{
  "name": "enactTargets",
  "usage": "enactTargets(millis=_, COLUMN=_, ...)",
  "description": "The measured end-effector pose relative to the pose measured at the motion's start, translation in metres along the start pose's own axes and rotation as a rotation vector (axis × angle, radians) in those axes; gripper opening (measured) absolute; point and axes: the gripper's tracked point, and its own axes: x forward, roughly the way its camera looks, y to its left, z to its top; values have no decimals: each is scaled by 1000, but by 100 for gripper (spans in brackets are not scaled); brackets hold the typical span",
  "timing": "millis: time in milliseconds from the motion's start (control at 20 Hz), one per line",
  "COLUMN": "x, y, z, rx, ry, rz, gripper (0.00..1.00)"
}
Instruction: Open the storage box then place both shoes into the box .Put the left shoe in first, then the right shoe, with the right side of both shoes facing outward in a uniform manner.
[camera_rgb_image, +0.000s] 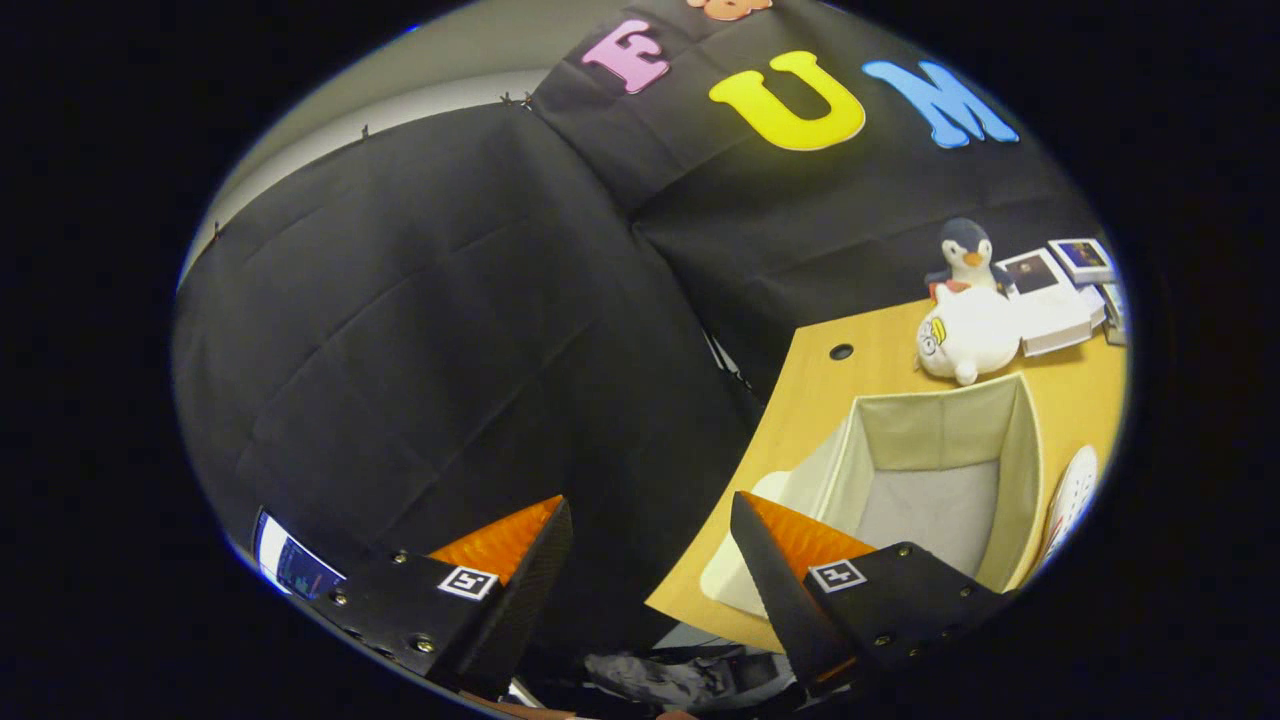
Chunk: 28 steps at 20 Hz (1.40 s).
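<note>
A: Gaping wide, the gripper (650, 560) at the bottom centre of the frame holds nothing; its two ridged, wedge-shaped fingers stand well apart with only black cloth wall between them.

B: And the box?

A: The open beige fabric storage box (1015, 500) sits at lower right, just beyond the right-hand finger, on the pale yellow wooden table (820, 400). Its soft walls stand up and the grey floor inside looks bare. A white perforated shoe (1072, 492) lies just beside its far wall, at the frame's right edge, only partly in view.

B: What could go wrong?

A: I'd judge three things. The gripper points mostly at the cloth, so it must swing right; a hasty swing could knock the floppy box wall inward. The shoe is curved and smooth, likely to slip from a shallow pinch. And I cannot tell left shoe from right, so the order could be muddled.

B: Anything else nearby?

A: A round white plush toy (965, 335) and a grey penguin plush (965, 252) beyond the box.
</note>
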Motion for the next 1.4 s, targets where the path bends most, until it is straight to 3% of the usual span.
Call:
enactTargets(millis=800, x=-133, y=-199, z=48, rx=-42, ry=-121, rz=-369, gripper=97)
enactTargets(millis=1400, x=-177, y=-322, z=-3, rx=-16, ry=-36, rz=-583, gripper=98)
